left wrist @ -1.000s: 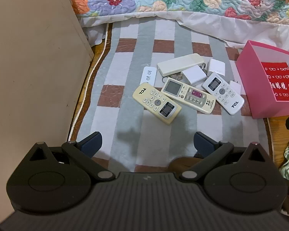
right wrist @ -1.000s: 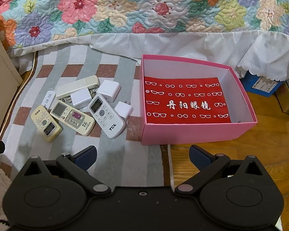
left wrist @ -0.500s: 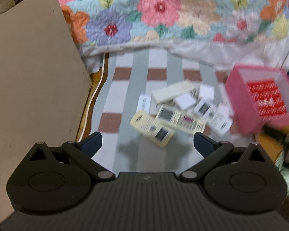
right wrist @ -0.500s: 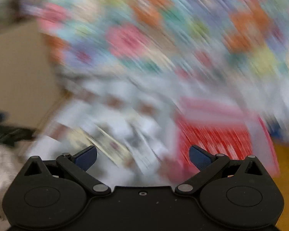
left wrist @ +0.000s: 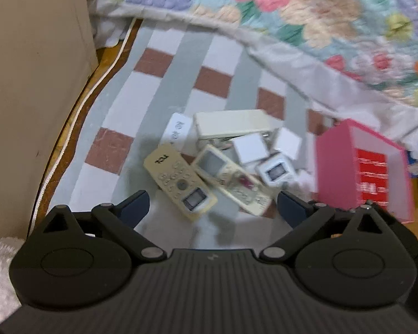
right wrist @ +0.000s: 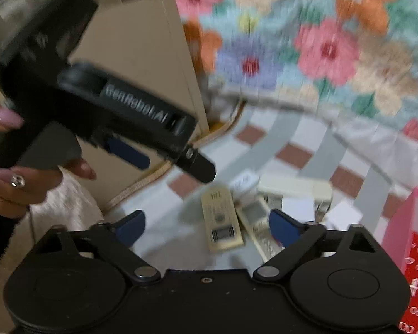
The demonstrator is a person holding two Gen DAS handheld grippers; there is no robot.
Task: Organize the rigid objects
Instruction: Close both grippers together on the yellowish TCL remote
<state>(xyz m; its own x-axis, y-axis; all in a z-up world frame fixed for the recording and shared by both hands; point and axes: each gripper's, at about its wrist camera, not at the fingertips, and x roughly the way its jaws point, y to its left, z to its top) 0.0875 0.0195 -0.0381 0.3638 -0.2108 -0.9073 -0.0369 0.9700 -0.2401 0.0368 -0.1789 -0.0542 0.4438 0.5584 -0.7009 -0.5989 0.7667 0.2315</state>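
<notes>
A pile of remotes and white chargers lies on a striped mat. A yellowed TCL remote (left wrist: pixel 181 183) is nearest, beside a cream remote with a pink button (left wrist: pixel 231 178), a small white remote (left wrist: pixel 276 171), a long cream remote (left wrist: pixel 234 123) and white chargers (left wrist: pixel 250 149). A pink box (left wrist: pixel 340 167) with a red liner stands to the right. My left gripper (left wrist: pixel 211 204) is open and empty, just short of the TCL remote. My right gripper (right wrist: pixel 206 225) is open and empty, above the same remote (right wrist: pixel 221 220). The left gripper's body (right wrist: pixel 119 111) shows at upper left in the right wrist view.
A beige cabinet side (left wrist: pixel 33 83) walls off the left. A flowered quilt (left wrist: pixel 292 14) with a white bed skirt hangs behind the mat. The striped mat (left wrist: pixel 164 89) covers a wooden floor. A white fluffy cloth (left wrist: pixel 0 264) lies at the lower left.
Both grippers have swung toward the pile of remotes. The right gripper has turned left, so the box sits at its right edge and the left gripper now shows in its view. Both stay open.
</notes>
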